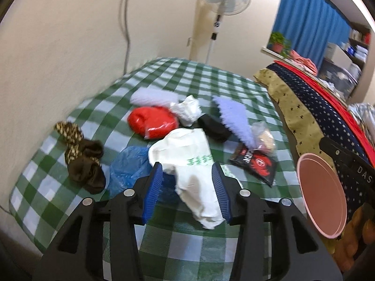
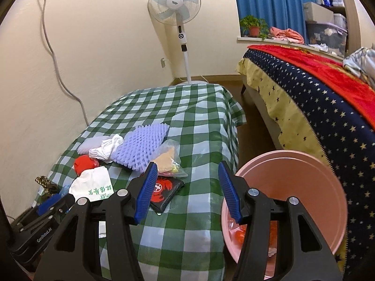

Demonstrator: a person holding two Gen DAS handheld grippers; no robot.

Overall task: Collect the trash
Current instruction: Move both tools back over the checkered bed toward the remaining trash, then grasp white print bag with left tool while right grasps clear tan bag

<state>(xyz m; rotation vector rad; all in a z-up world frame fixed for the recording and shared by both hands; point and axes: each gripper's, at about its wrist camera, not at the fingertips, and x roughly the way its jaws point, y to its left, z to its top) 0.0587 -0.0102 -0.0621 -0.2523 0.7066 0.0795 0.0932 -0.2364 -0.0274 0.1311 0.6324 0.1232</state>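
Note:
Trash lies on a green checked table. A white plastic bag with green print lies between the blue pads of my left gripper. The pads stand apart and do not squeeze it. Around it are a blue bag, a red bag, crumpled white paper, purple foam netting, a clear snack bag and a black crab packet. My right gripper is open and holds nothing, over the table's near right side. Beside it is the pink bin, with red scraps inside.
Brown socks and a leopard-print cloth lie at the table's left. A bed with a starred cover stands to the right, past a narrow floor gap. A standing fan is in the corner, and a cable hangs on the wall.

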